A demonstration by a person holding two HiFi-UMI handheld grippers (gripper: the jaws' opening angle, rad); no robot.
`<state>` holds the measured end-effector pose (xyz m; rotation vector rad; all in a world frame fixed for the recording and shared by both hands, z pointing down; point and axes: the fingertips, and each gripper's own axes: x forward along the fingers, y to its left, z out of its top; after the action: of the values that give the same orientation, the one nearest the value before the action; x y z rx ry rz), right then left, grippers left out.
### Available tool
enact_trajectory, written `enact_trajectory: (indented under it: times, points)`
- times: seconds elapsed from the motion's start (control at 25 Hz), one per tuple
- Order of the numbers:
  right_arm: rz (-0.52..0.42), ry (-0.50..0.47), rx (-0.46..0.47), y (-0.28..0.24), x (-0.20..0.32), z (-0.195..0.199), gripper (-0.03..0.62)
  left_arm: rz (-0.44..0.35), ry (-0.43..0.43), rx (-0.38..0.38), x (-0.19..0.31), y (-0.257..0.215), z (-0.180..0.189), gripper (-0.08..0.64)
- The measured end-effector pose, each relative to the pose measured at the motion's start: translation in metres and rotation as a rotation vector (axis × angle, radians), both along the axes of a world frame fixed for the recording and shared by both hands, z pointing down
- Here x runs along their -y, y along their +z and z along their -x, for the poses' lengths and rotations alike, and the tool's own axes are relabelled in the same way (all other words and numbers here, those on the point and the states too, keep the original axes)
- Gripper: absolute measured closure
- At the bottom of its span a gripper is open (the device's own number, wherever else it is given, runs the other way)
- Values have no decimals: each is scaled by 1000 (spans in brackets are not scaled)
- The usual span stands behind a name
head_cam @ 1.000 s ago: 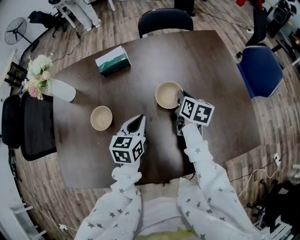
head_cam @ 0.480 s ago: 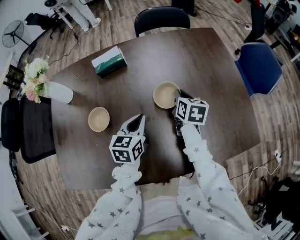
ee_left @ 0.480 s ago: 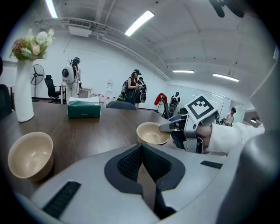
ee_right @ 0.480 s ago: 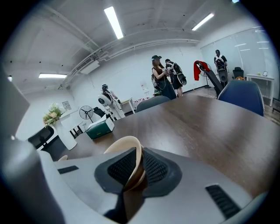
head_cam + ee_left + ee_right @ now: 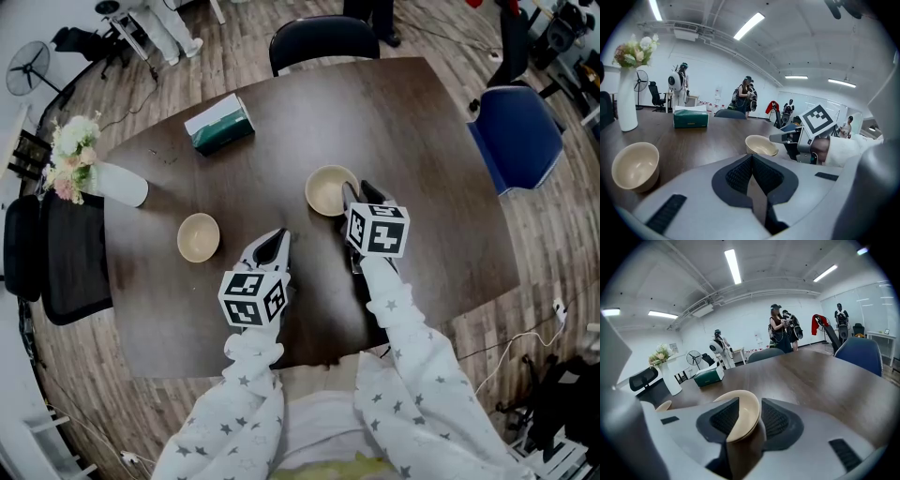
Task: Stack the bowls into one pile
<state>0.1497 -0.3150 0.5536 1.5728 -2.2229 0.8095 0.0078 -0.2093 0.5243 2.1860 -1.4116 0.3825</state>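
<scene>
Two cream bowls stand upright on the dark table [image 5: 431, 141]. The right bowl [image 5: 330, 190] [image 5: 761, 145] has my right gripper [image 5: 361, 192] at its right rim. In the right gripper view that bowl's wall [image 5: 740, 420] stands between the pads of the right gripper [image 5: 744, 406], whose jaws have just been opening; a thin gap shows at the right pad. The left bowl [image 5: 198, 236] [image 5: 636, 166] [image 5: 663, 405] sits apart at the left. Between the bowls, nearer me, my left gripper [image 5: 277, 239] [image 5: 752, 159] is shut on nothing.
A green and white tissue box [image 5: 221, 123] lies at the table's far left. A white vase of flowers [image 5: 117, 181] stands at the left edge. A black chair [image 5: 325, 37] is at the far side, a blue chair [image 5: 520, 141] at the right, another black chair [image 5: 52, 253] at the left.
My right gripper has rolled and edged left against the right bowl's rim, and its jaws now stand wider around the bowl's wall. The left gripper and both bowls have stayed put.
</scene>
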Motion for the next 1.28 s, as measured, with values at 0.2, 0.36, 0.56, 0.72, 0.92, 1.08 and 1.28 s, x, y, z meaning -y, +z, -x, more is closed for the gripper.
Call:
enact_trajectory:
  times: [0.2, 0.36, 0.56, 0.72, 0.92, 1.08, 1.28]
  points:
    - [-18, 31, 38, -8, -8, -5, 462, -12, -12, -3, -4, -5, 2, 534]
    - [-40, 28, 18, -13, -18, -5, 516, -22, -22, -4, -9, -10, 7, 535]
    - [-54, 6, 34, -22, -29, 6, 540, -34, -28, -11, -17, -16, 12, 534]
    - [-67, -21, 59, -31, -36, 20, 552, -37, -33, -10, -25, -21, 20, 534]
    - [-82, -78, 101, -41, -45, 52, 555, -36, -60, -10, -34, -23, 42, 534]
    - [-89, -123, 143, -47, -48, 81, 558, -30, -96, -6, -41, -22, 65, 534]
    - [-81, -191, 175, -50, -52, 120, 560, -20, -157, -3, -51, -22, 97, 534]
